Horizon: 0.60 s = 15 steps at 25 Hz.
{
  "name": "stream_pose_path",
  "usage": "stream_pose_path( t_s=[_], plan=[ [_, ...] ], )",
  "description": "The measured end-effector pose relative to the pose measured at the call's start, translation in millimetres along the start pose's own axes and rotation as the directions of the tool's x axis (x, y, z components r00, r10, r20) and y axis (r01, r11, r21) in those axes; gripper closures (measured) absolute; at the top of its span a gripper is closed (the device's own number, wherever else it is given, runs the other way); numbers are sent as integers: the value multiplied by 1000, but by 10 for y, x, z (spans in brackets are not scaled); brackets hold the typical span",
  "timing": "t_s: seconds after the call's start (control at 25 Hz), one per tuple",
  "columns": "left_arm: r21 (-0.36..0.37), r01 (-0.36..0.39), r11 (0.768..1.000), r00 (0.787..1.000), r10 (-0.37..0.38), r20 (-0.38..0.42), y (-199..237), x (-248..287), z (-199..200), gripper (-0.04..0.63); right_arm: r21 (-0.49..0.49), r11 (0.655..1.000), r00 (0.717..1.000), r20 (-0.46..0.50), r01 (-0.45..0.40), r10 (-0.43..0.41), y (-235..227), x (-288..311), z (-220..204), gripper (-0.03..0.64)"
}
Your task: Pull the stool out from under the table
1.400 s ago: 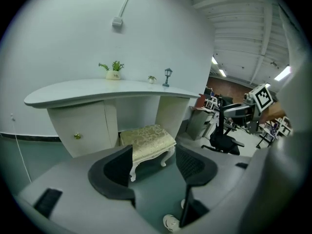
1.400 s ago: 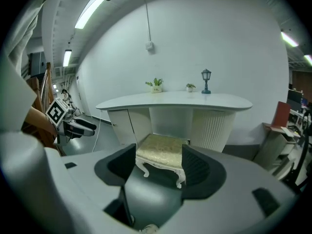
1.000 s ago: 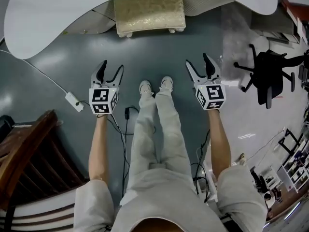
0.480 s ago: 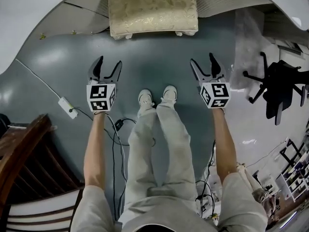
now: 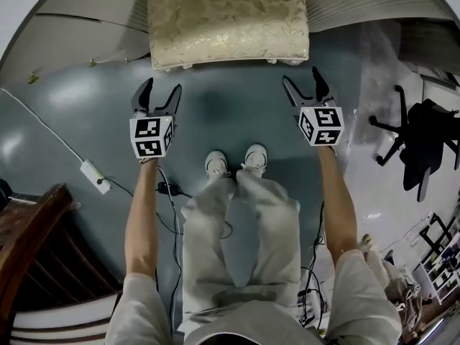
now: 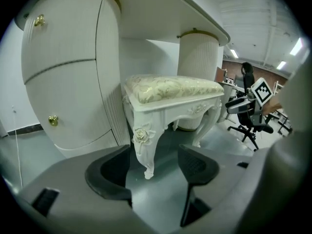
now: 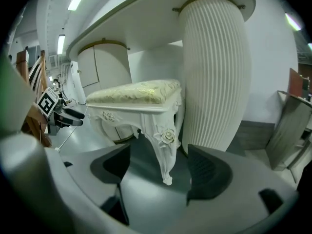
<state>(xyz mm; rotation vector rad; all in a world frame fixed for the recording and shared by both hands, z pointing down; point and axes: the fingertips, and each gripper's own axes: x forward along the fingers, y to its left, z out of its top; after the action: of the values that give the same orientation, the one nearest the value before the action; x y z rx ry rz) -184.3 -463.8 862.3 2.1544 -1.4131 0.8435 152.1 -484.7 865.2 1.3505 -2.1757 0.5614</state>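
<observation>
The stool [image 5: 228, 19], a low rectangular seat with a cream-gold damask cushion on a white carved frame, stands on the grey-blue floor [image 5: 230, 117] in the knee space of a white counter [image 6: 161, 18]. A rounded cabinet [image 6: 63, 82] with brass knobs flanks it on one side and a fluted column [image 7: 214, 72] on the other. Each curved front leg [image 6: 145, 147] bears a carved rose at the knee and ends in a small scrolled foot. A person in light trousers [image 5: 237, 250] and white shoes [image 5: 215, 165] faces the stool. The person reaches the left hand-held gripper [image 5: 162, 88] and the right hand-held gripper [image 5: 301, 77] toward its two near corners. Both are short of the frame and touch nothing. The jaws of both have just been opening and stand spread wide. Nothing lies between the pads, though in each gripper view a front leg lines up with the gap, farther off. A black office chair [image 5: 424, 139] stands well apart at the right.
</observation>
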Motion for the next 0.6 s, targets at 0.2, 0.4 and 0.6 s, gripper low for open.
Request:
stream_pose_path(
  t_s=[0.2, 0.4, 0.6],
  plan=[
    [4, -19, 1000, 1000, 19, 24, 108, 348, -64, 301, -16, 1000, 1000, -4, -4, 4, -74, 411, -145, 238],
    [10, -18, 1000, 999, 18, 33, 130, 621, -102, 298, -26, 1000, 1000, 6, -8, 8, -112, 692, -203, 235],
    [19, -12, 1000, 999, 11, 46, 145, 854, -64, 299, -43, 999, 1000, 16, -7, 8, -112, 912, -164, 256]
  ],
)
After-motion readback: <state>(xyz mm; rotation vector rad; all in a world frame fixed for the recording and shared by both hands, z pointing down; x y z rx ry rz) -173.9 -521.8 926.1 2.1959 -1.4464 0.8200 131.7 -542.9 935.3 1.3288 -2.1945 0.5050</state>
